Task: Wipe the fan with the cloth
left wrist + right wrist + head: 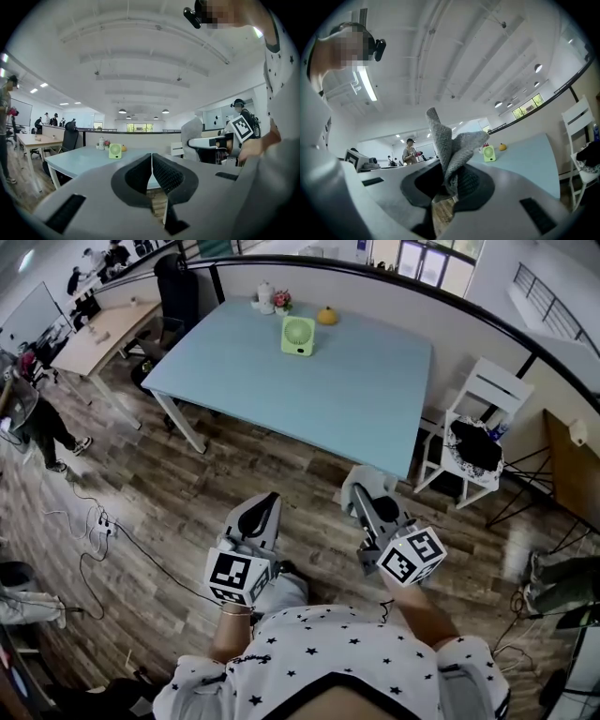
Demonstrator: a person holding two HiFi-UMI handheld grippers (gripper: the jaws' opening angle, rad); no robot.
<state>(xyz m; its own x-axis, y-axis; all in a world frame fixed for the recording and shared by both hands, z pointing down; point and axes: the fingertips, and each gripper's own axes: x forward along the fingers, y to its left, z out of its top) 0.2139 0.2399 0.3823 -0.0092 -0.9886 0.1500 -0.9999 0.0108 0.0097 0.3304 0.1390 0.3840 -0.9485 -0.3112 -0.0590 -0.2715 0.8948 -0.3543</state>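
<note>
A small green fan (298, 336) stands upright near the far edge of the light blue table (356, 399). It also shows far off in the left gripper view (115, 151) and in the right gripper view (489, 153). Both grippers hang over the wooden floor, well short of the table. My right gripper (364, 491) is shut on a grey knitted cloth (449, 147), which sticks up from its jaws. My left gripper (265, 504) is shut with nothing between its pads (161, 173). The cloth (191, 134) also shows in the left gripper view.
An orange object (326, 315), a white jar (265, 294) and small flowers (281, 302) sit behind the fan. A white chair (476, 442) with dark things stands right of the table. A black office chair (176, 289) and wooden desk (101, 332) are left. Cables (101, 524) cross the floor.
</note>
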